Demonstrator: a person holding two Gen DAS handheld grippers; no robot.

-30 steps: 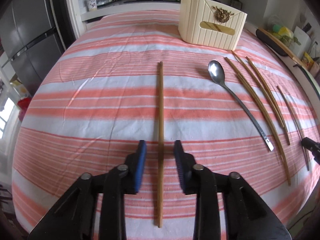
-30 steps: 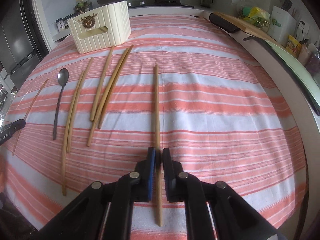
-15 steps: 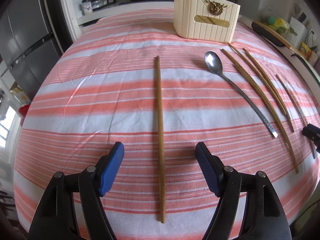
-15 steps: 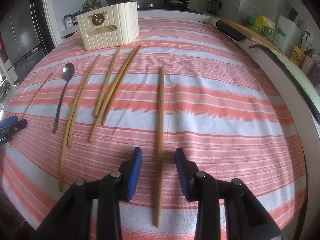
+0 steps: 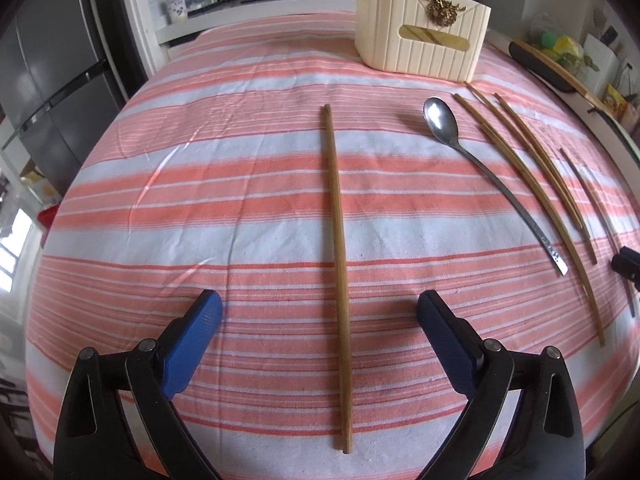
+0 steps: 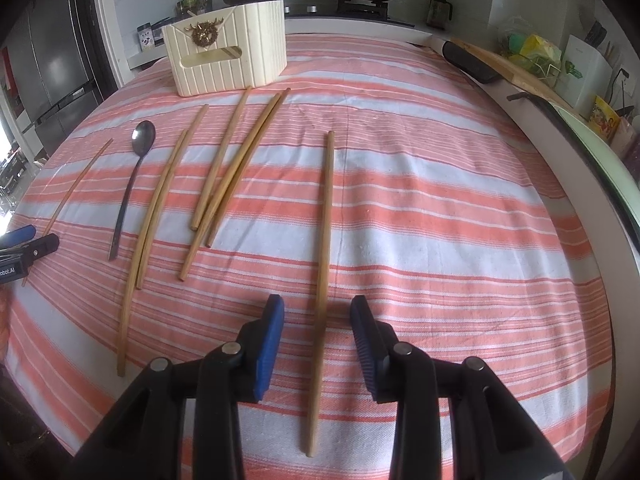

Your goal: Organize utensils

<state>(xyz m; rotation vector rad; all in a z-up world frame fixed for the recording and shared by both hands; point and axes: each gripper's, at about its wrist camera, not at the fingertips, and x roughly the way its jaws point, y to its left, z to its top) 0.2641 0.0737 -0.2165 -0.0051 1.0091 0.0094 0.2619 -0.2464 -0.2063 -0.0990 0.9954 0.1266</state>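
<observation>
- Left gripper (image 5: 318, 312): jaws opening, near full spread. One chopstick (image 5: 338, 264) lies flat on the striped cloth (image 5: 240, 208) between them, touching neither pad. Nothing held.
- That stick's long axis runs straight ahead, in line with where the jaws point. Near end is back between the gripper's arms, far end well forward.
- Right gripper (image 6: 318, 320): jaws at a narrow gap, open. A second lone chopstick (image 6: 324, 280) runs between the pads with clear gap on both sides. Not gripped either.
- Same lie there: long axis dead ahead, near end behind the pads, far end toward the holder.
- Holder (image 6: 228, 60), cream ribbed box, sits far forward and to the left of the right jaws; from the left wrist view it's far forward and to the right. I'd say neither hand is clearly nearer to it.
- Between the two hands: spoon (image 6: 132, 184) and a loose group of chopsticks (image 6: 224, 176), all lying roughly fore-aft, fanned toward the holder. Well clear of both jaws.
- My read: each hand is already centred on its own stick, so a pick needs only a close, no sideways shift. Pads sit near each stick's near end, so the long far part will likely droop or swing on the lift.
- Room: cloth ahead of both jaws is bare up to the holder. Right of the right jaws the bench edge (image 6: 560, 168) curves past, well off. Left of the left jaws the cloth drops away, nothing in the way.
</observation>
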